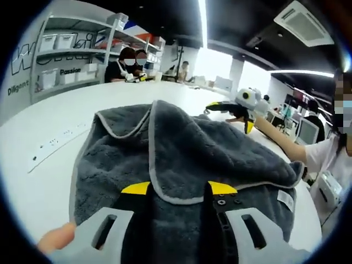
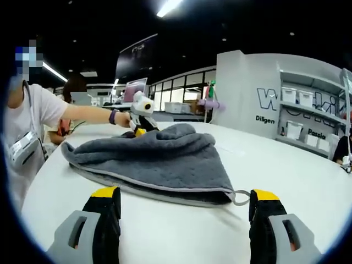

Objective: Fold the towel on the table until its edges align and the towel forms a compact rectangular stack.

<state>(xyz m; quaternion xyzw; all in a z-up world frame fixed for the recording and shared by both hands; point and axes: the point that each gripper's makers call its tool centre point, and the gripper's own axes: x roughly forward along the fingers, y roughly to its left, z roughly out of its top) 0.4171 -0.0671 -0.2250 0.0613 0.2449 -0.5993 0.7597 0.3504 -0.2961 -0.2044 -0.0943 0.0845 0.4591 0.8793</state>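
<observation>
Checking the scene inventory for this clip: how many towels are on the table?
1. A single grey towel lies bunched on the white table, the left gripper shut on its near hem, and the right gripper open before it. Its folds could hide more.

Bare white table lies open around the heaped grey towel; a power strip sits on one side, another person's gripper at the far edge.

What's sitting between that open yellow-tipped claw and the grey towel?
Nothing: in the right gripper view, bare white table separates the right claw from the towel.
</observation>
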